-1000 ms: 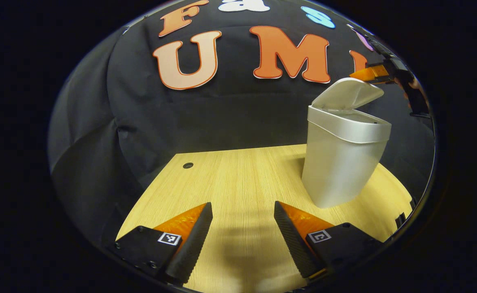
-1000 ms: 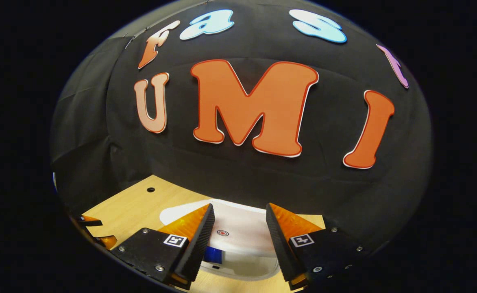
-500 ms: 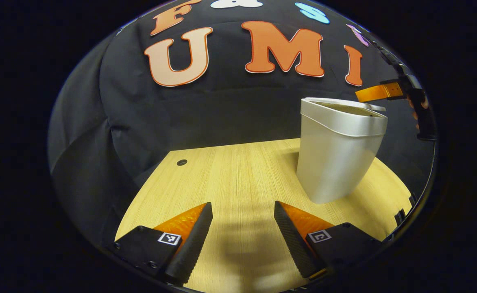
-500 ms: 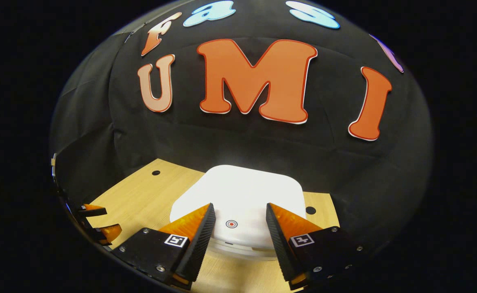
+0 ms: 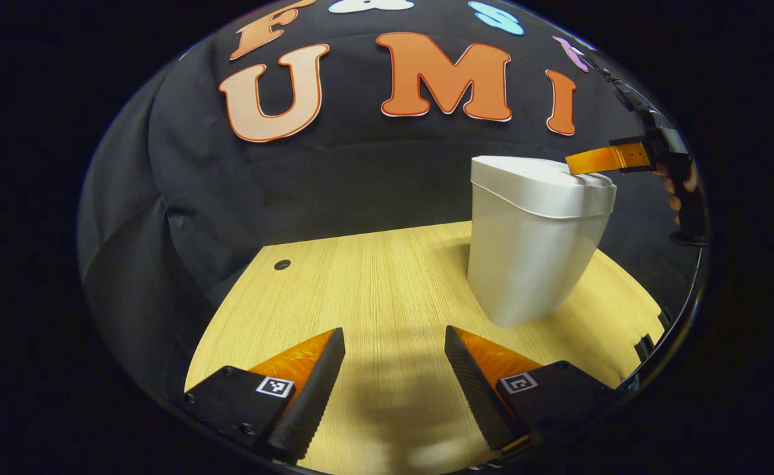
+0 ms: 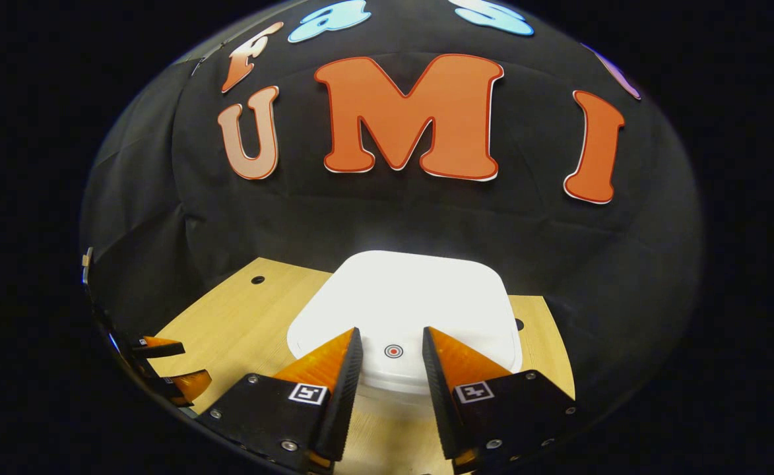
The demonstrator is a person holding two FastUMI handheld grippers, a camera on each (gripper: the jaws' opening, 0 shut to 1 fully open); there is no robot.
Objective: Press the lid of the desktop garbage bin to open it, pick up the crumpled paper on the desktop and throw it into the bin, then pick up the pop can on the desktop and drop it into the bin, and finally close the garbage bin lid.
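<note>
Black cloth backs a pale wooden desk (image 5: 387,290). Above its near edge, the left hand-held gripper (image 5: 394,386) hangs open and empty. The right hand-held gripper (image 6: 392,389), fingers parted and gripping nothing, hovers at the closed lid (image 6: 403,310) of the white bin (image 5: 525,264) toward the desk's right edge.

Bare desktop (image 5: 373,297) lies open left of the bin (image 5: 525,264).
</note>
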